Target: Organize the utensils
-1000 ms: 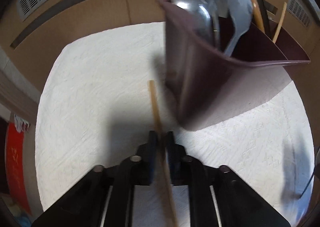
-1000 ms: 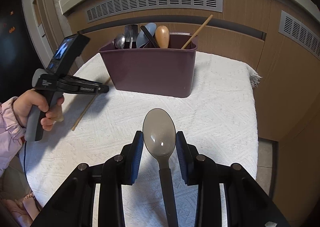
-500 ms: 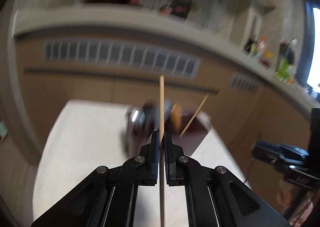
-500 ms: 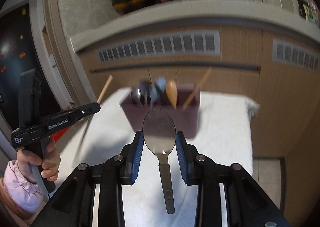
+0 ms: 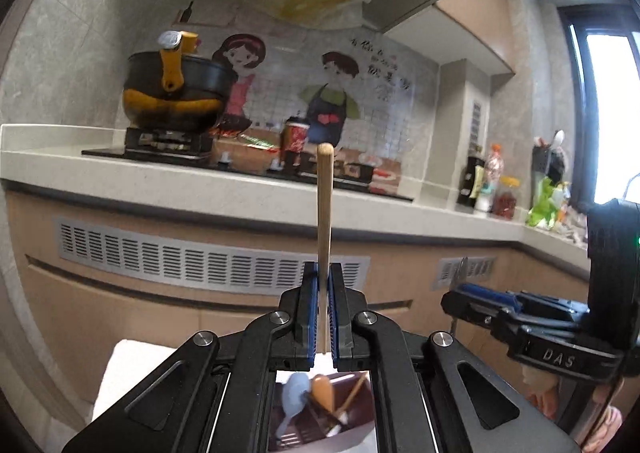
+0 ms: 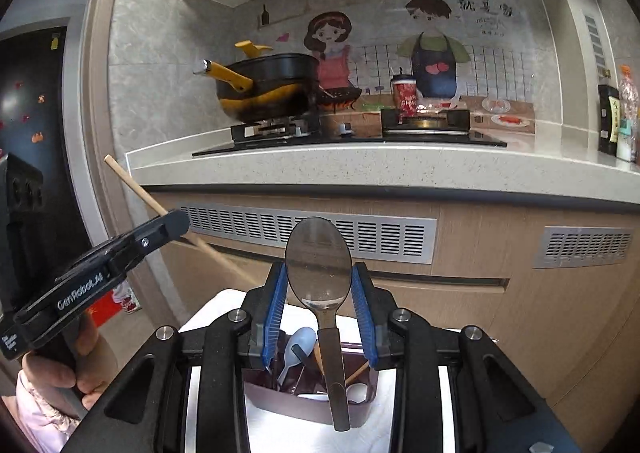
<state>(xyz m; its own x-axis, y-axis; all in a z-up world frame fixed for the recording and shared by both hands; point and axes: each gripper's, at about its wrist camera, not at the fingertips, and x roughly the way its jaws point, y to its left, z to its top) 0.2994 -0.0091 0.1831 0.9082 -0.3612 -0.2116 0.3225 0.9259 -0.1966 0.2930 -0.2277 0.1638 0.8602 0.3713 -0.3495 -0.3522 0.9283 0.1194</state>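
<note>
At the far left, seen from the right wrist camera, a hand in a pink sleeve [image 6: 52,377] holds the left gripper [image 6: 176,222], which points up and to the right. Its two fingers are closed on a thin wooden stick [image 6: 132,189] that runs diagonally, its upper end toward the upper left and its lower part passing down to the right behind the right gripper's fingers. In the left wrist camera the same stick stands upright, pinched between the blue pads [image 5: 314,317], its rounded tip in front of the stove.

In the middle, the right gripper [image 6: 319,309] is closed on a metal spoon [image 6: 319,265]. The bowl of the spoon points up between the blue pads and its handle hangs straight down.

Below both grippers, near the viewer, a dark purple utensil holder [image 6: 308,405] stands on a white cloth [image 6: 400,425]. It contains a pale blue spoon [image 6: 298,345], a wooden spoon [image 5: 323,391] and other utensils that are partly hidden. The metal spoon's handle hangs in front of the holder; whether it touches it cannot be told.

Farther back, a kitchen counter [image 6: 360,165] runs left to right, with a black and yellow pan [image 6: 268,87] on a gas stove [image 6: 276,129], and bottles [image 6: 616,117] at the far right.
</note>
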